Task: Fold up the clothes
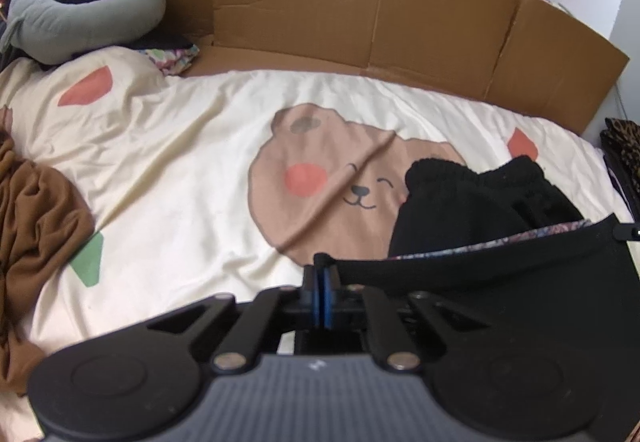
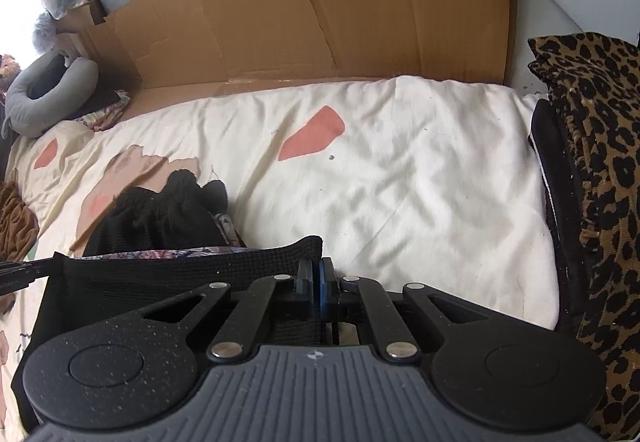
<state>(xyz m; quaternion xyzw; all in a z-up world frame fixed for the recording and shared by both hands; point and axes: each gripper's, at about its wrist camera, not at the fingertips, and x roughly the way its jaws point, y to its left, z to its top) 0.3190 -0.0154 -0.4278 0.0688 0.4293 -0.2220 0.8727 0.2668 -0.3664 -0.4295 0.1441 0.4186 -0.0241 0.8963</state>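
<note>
A black garment (image 1: pixel 472 201) with a patterned lining lies on the bed's cream bear-print cover (image 1: pixel 180 169). Its ribbed black hem is stretched taut between my two grippers. My left gripper (image 1: pixel 322 274) is shut on the hem's left corner, blue pads pressed together on the fabric. In the right wrist view my right gripper (image 2: pixel 316 274) is shut on the hem's right corner, and the black garment (image 2: pixel 160 217) bunches up beyond the hem on the left. The rest of the garment under the grippers is hidden.
A brown garment (image 1: pixel 36 226) lies crumpled at the bed's left edge. Flattened cardboard (image 1: pixel 360 13) lines the far side. A grey neck pillow (image 1: pixel 72 21) sits at the far left. Leopard-print fabric (image 2: pixel 600 169) and a black item are stacked at the right.
</note>
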